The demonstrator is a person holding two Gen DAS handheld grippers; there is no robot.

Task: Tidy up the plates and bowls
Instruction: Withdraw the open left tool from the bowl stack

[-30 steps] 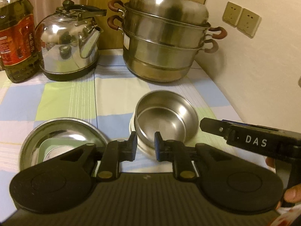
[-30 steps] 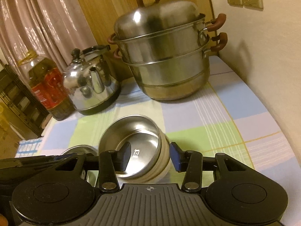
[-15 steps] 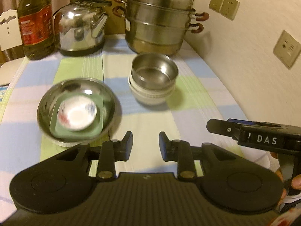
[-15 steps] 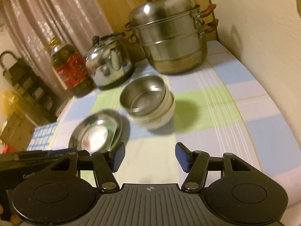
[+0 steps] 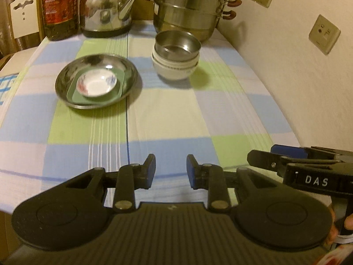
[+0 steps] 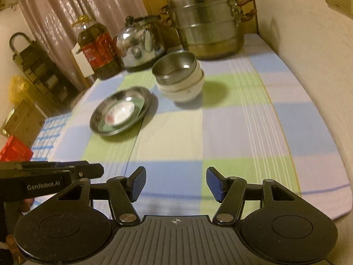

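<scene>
A steel bowl (image 5: 177, 45) sits nested on top of stacked white bowls (image 5: 175, 68) at the far middle of the table; the stack also shows in the right wrist view (image 6: 179, 79). A steel plate (image 5: 97, 80) to its left holds a green square plate (image 5: 72, 93) with a small white dish (image 5: 96, 83) on it; the steel plate also shows in the right wrist view (image 6: 120, 110). My left gripper (image 5: 171, 171) is open and empty over the table's near edge. My right gripper (image 6: 175, 183) is open and empty, also near the front edge.
A steel steamer pot (image 5: 190, 6), a kettle (image 5: 107, 15) and an oil bottle (image 5: 59, 8) stand along the back. A wall with sockets (image 5: 324, 34) runs along the right. The checked tablecloth (image 5: 176, 114) covers the table. A chair (image 5: 23, 15) stands at the far left.
Both grippers have drawn back from the bowl stack toward the table's front edge. The right gripper, which straddled the bowls, is now clear of them and wider open.
</scene>
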